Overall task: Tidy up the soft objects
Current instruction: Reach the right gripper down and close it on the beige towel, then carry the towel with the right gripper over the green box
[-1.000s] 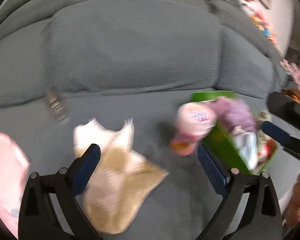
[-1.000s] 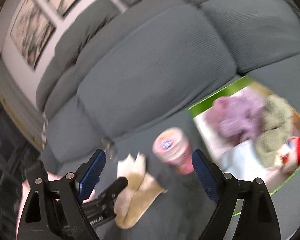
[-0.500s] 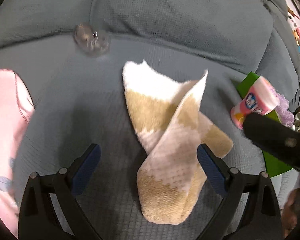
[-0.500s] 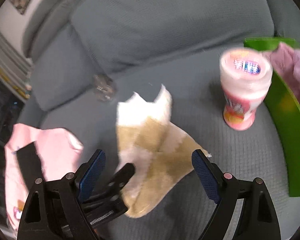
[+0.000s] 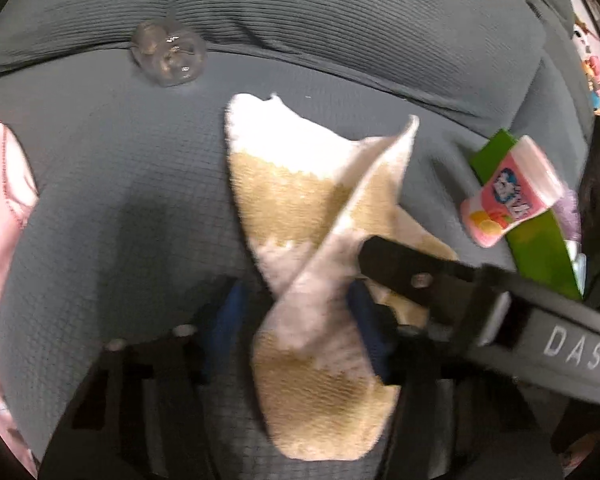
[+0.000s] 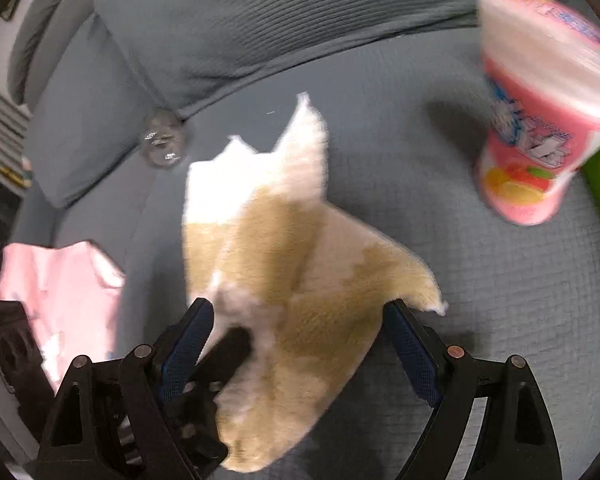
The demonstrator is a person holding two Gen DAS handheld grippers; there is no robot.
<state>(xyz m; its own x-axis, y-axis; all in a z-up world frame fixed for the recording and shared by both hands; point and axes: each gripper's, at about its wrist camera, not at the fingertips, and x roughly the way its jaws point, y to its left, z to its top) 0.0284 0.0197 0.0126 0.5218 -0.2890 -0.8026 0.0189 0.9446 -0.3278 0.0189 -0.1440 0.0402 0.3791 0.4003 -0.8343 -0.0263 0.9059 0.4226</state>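
The left gripper (image 5: 296, 320) is straddling the near end of the tan-and-white socks (image 5: 312, 240) on the sofa seat (image 5: 100, 200), fingers parted but narrowing, not yet pinching. The right gripper (image 6: 296, 344) is hanging wide apart over them. Judging by this, closing low across both layers would be gathering the pair. Farther right, only the left view is showing the green box (image 5: 536, 240) behind the pink tub (image 5: 508, 192).
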